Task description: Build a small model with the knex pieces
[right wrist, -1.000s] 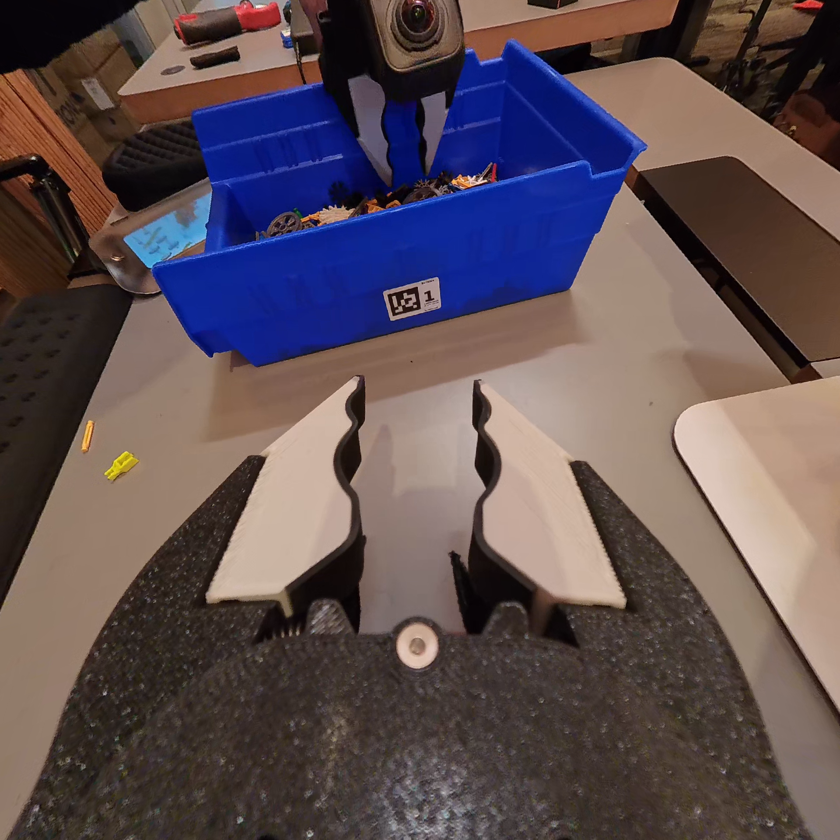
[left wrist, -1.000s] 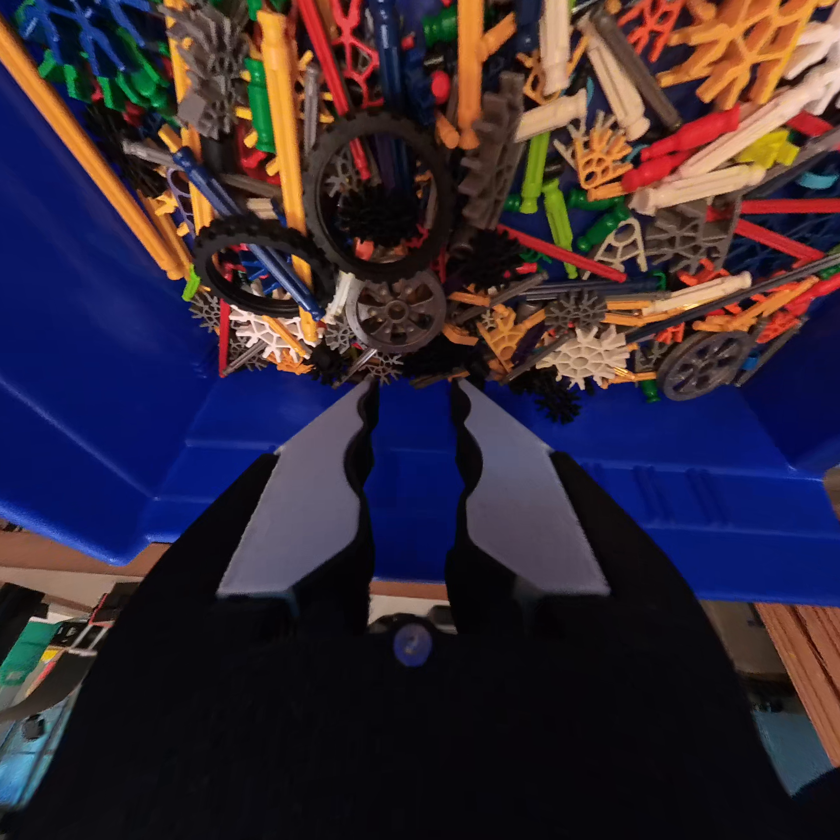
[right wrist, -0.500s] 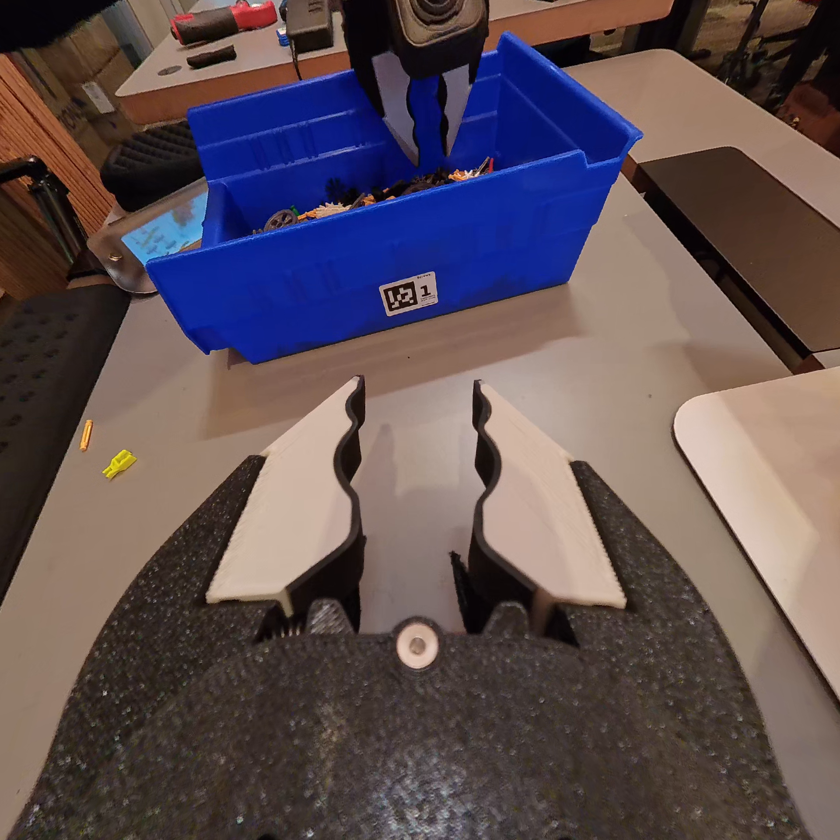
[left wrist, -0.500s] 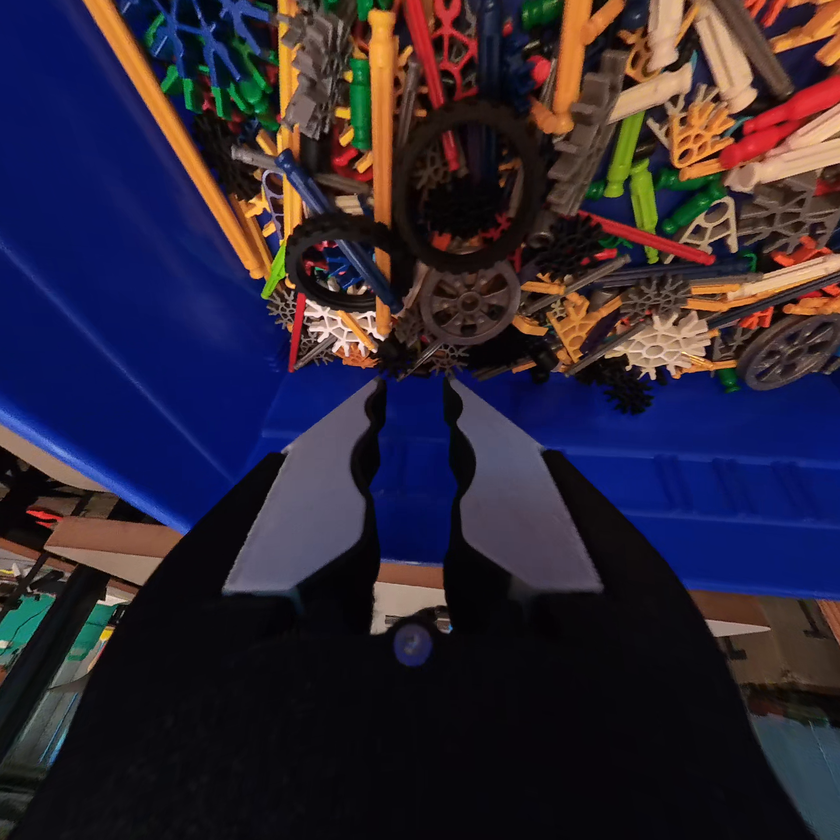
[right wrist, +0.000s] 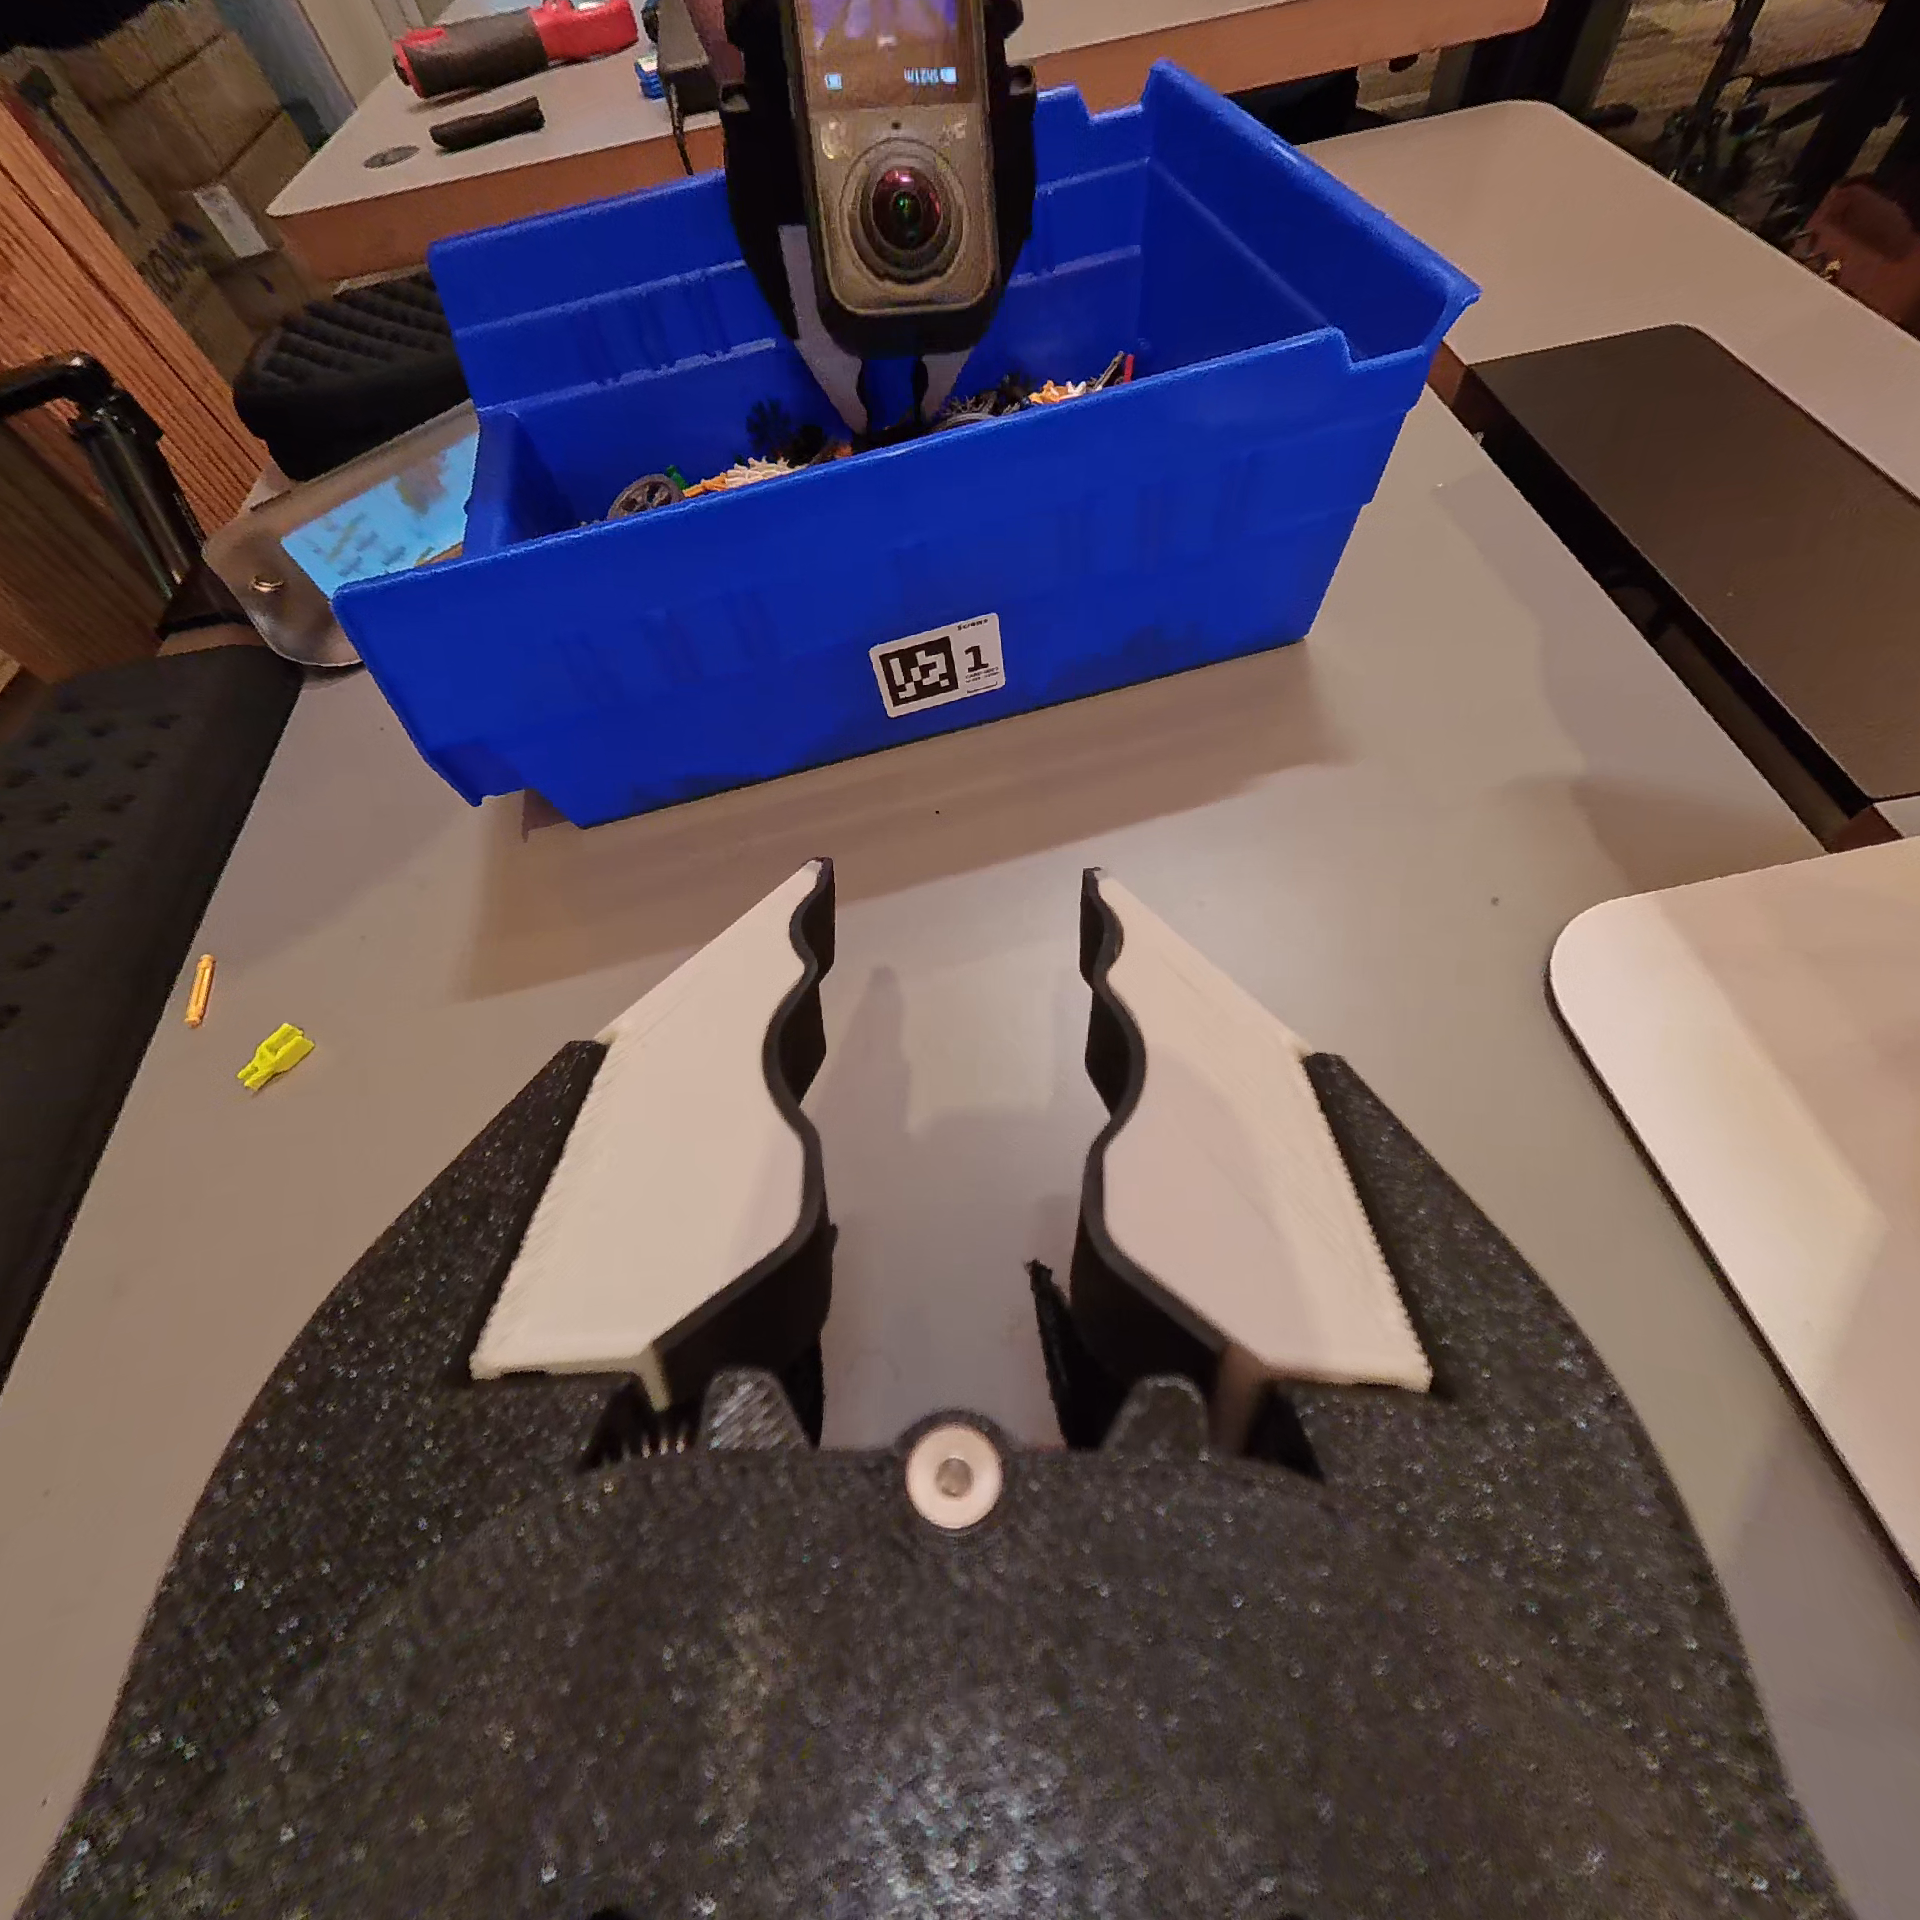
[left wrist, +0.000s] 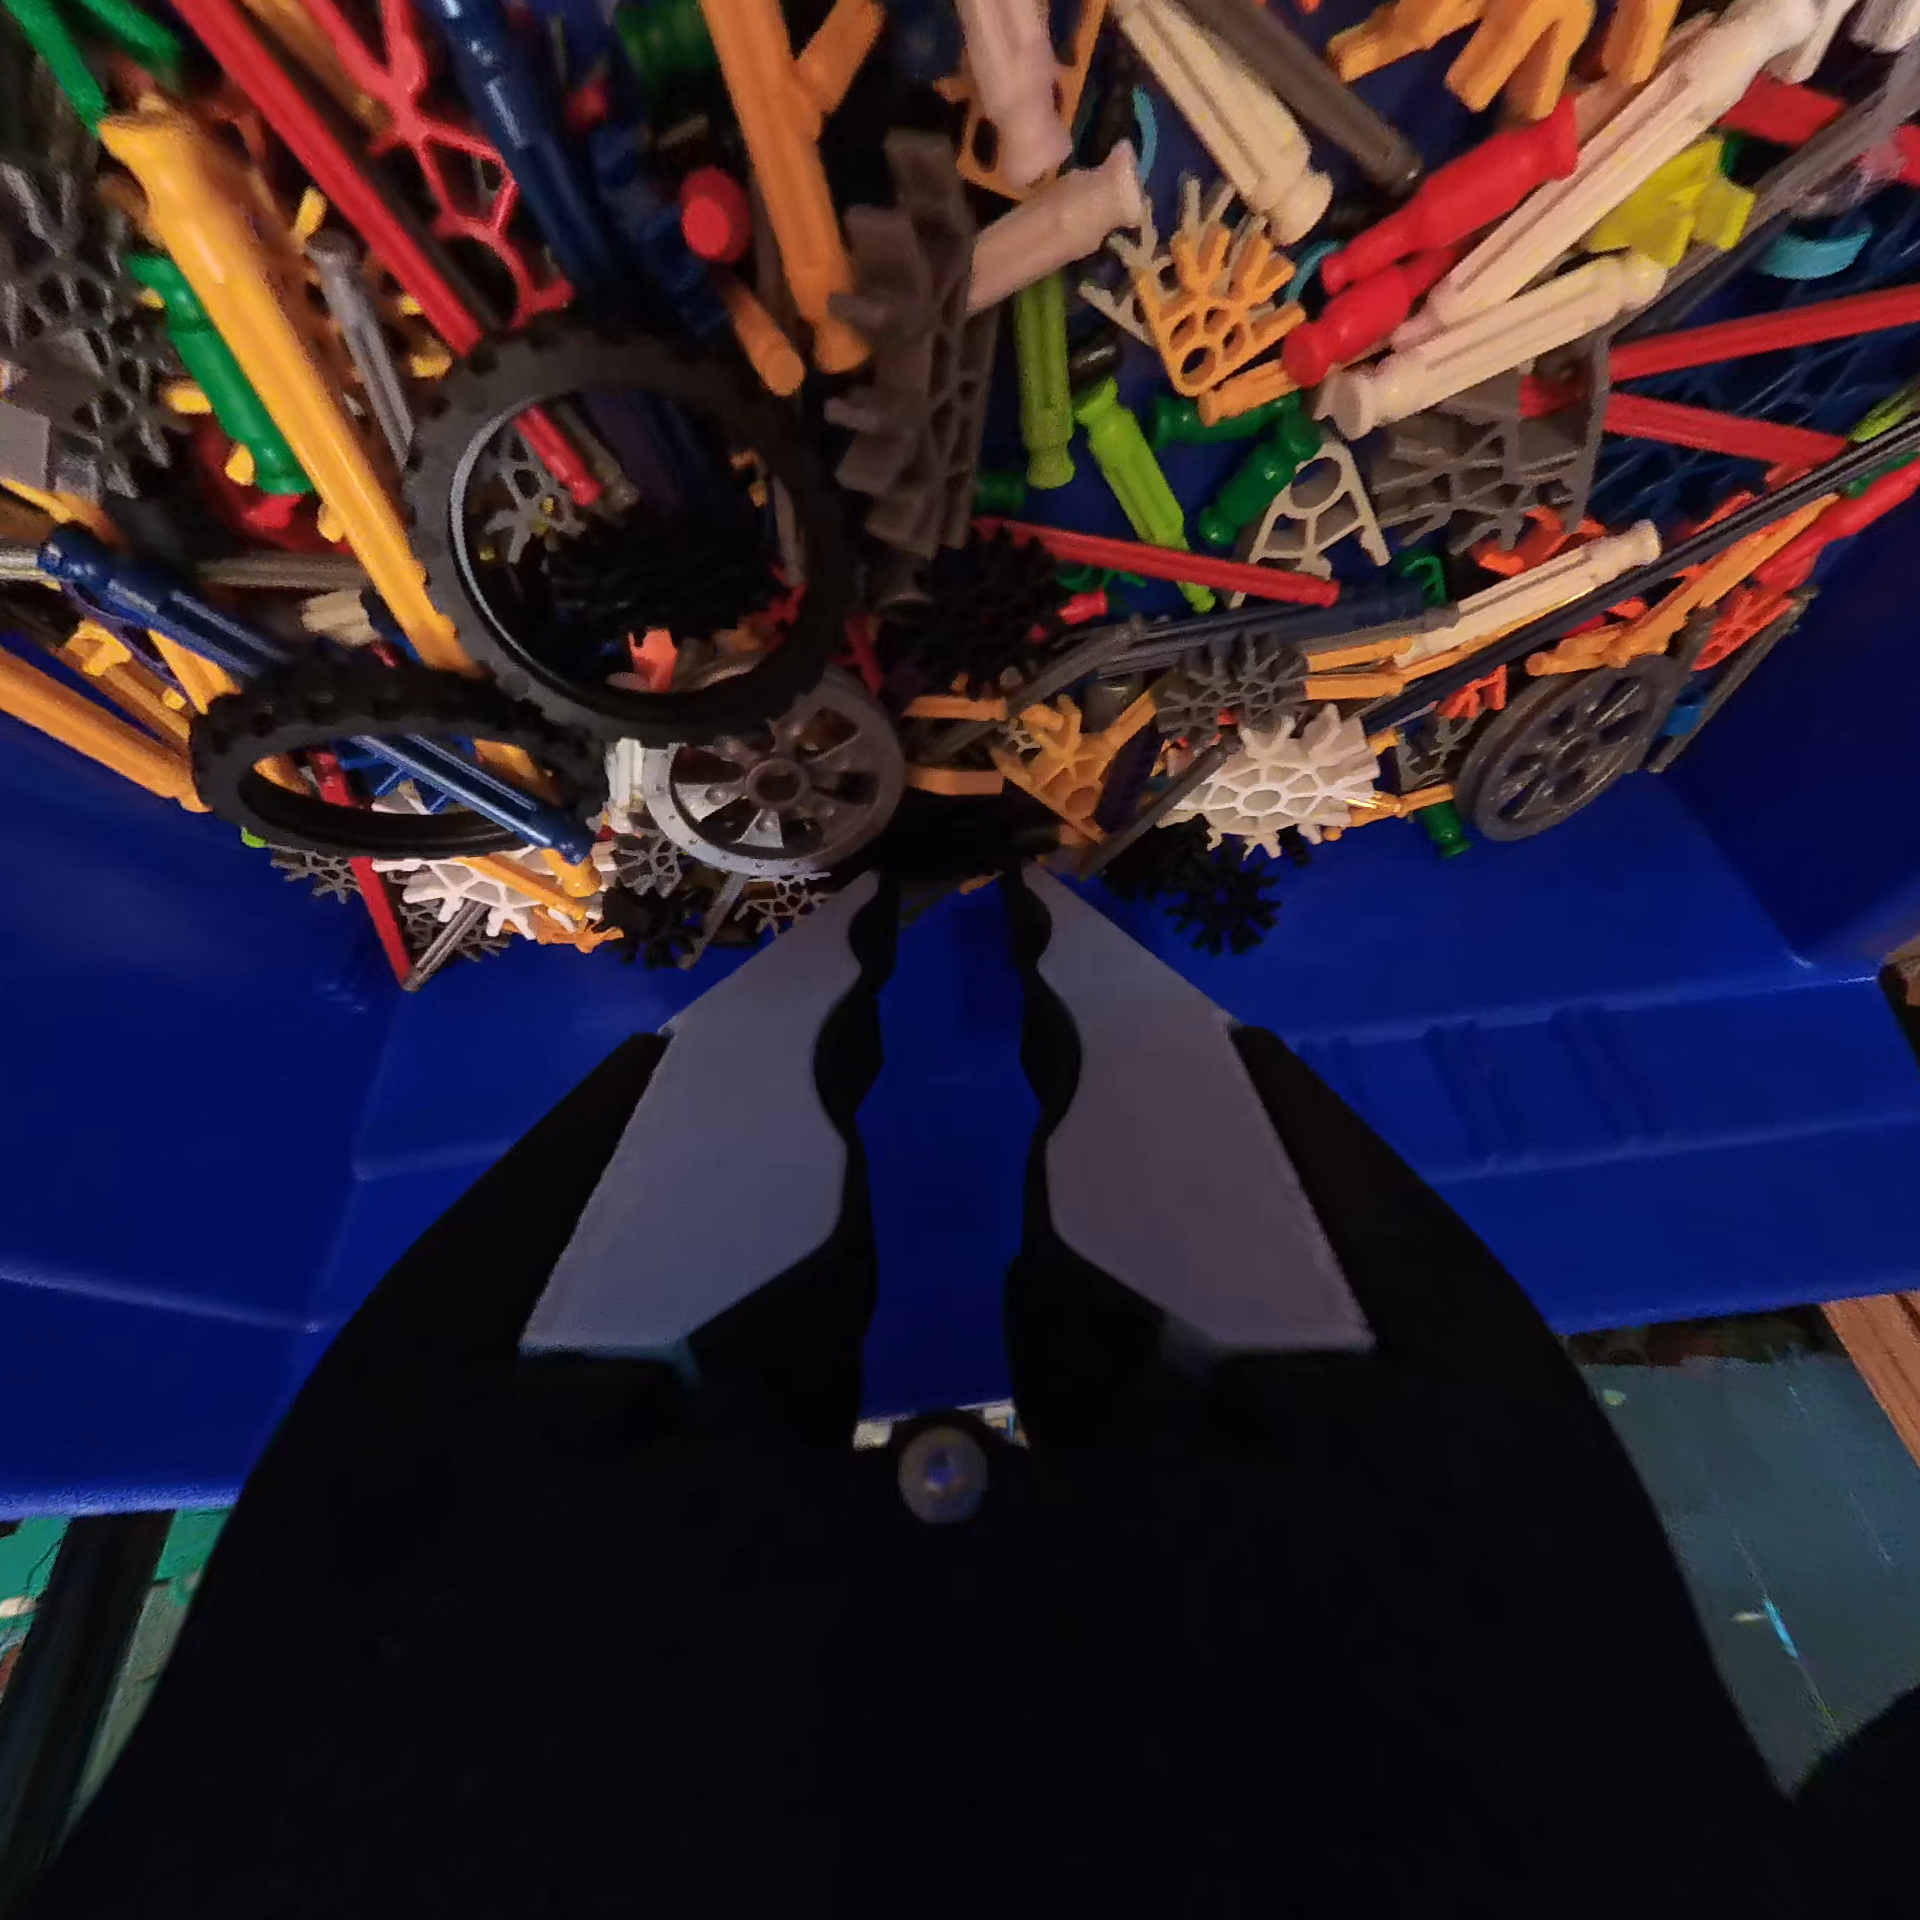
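The left gripper (left wrist: 940,899), jaws parted and empty, dips into the glossy blue plastic bin (right wrist: 727,644), tips at a jumble of ribbed rods, spiky connectors and a grey spoked plastic wheel (left wrist: 774,784). The right gripper (right wrist: 956,883), jaws spread wide and empty, hovers over the smooth grey surface (right wrist: 1351,883), well short of the bin.

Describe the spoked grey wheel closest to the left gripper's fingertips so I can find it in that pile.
Look in the blue bin, at the edge of the toy-part pile nearest the left gripper. Just beyond and slightly left of its tips sits the grey spoked wheel, under the large black tyre ring. Unlike the darker spoked wheel far right, it has a shiny metallic rim and lies against a smaller black tyre.
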A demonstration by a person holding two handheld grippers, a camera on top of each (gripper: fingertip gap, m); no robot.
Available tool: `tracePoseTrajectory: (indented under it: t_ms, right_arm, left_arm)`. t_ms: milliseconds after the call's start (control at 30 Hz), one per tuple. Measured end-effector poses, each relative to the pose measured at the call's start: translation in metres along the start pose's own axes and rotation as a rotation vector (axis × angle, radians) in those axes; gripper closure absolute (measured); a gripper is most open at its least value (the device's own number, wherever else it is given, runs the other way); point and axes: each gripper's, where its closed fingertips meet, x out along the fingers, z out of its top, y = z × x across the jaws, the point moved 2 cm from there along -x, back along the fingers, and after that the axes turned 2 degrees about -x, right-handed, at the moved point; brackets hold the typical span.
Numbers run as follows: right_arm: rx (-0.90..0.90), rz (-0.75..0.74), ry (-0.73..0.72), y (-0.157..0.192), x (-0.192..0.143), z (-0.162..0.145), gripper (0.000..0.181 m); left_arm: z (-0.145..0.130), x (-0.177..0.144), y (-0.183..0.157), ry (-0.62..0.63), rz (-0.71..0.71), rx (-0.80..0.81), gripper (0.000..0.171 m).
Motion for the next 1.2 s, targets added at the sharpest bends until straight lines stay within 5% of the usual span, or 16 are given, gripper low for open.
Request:
tracePoseTrajectory:
  t_ms: [367, 500, 667, 1200]
  right_arm:
    - [0.002, 0.000, 0.001, -0.001, 0.000, -0.001, 0.134]
    - [0.009, -0.003, -0.004, -0.003, -0.002, -0.001, 0.134]
    - [0.012, 0.004, -0.001, -0.002, 0.000, -0.002, 0.134]
    - [0.013, 0.003, -0.003, -0.002, -0.001, -0.002, 0.134]
  left_arm:
    - [0.068, -0.045, -0.005, -0.302, -0.014, 0.049, 0.156]
    - [0.046, -0.056, 0.002, -0.289, -0.008, -0.003, 0.151]
    - [0.000, -0.032, 0.006, -0.100, -0.011, -0.052, 0.149]
    - [0.008, 0.005, -0.007, -0.034, -0.021, 0.036, 0.151]
